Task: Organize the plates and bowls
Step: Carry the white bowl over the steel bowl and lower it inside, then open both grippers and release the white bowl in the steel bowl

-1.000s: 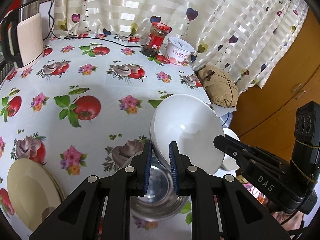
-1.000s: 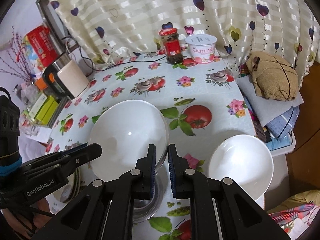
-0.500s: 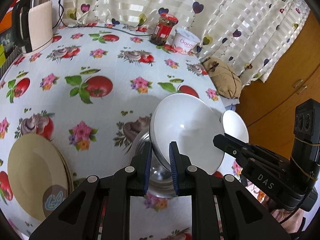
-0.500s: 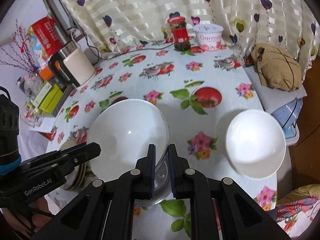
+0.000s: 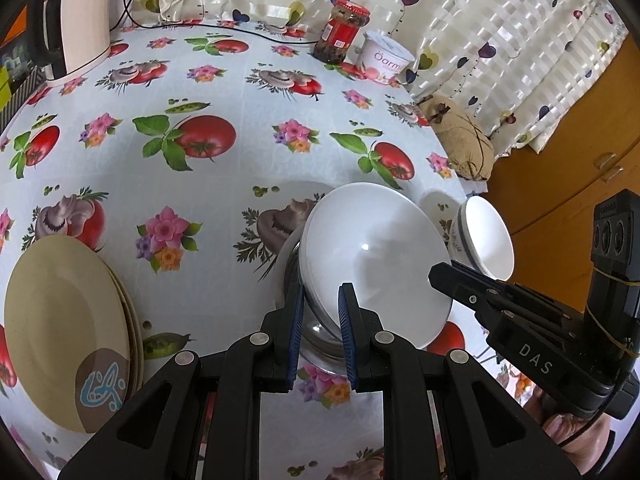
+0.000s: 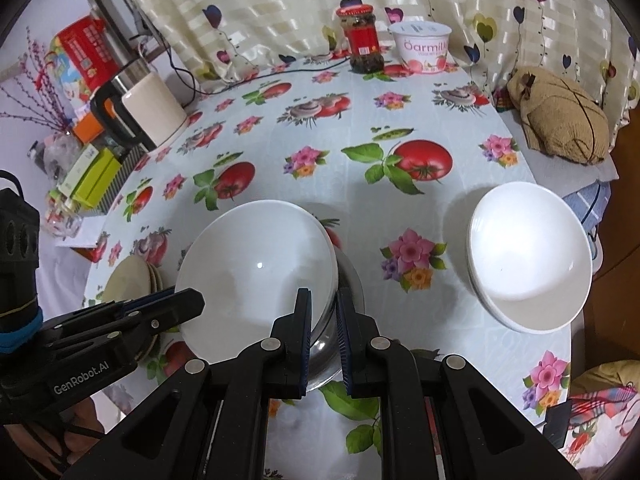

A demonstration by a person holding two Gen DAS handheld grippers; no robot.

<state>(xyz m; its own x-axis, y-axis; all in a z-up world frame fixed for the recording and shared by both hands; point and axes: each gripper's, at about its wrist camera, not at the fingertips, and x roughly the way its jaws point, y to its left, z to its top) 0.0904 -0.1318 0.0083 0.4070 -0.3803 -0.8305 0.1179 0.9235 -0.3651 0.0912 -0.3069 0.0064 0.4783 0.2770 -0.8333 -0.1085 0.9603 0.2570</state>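
Held bowl: a large, glossy white ceramic bowl (image 5: 376, 264) is gripped by its rim from two sides and tilted, directly above a shiny steel bowl (image 5: 320, 340) standing on the table; contact between the two cannot be told.
Left gripper (image 5: 321, 324): its blue-padded jaws are closed narrowly on the near rim of the white bowl, one pad inside, one outside.
Right gripper (image 6: 323, 330): its jaws are drawn almost together, pinching the opposite rim of the same bowl.
Bowl's look: the inside is plain, clean and empty, with a small highlight.
Steel bowl: only its lower curve is seen under the white bowl.
Second white bowl (image 6: 528, 256): it is seen to the right near the table edge, well apart, apparently stacked in another.
Beige plates (image 5: 68, 328): a stack with a blue emblem is laid to the left of the bowls.
Table (image 5: 224, 184): it is covered by a cloth printed with tomatoes and flowers.
Far edge: a red-lidded jar (image 6: 362, 40) and a yoghurt tub (image 6: 424, 52) are set by the curtain.
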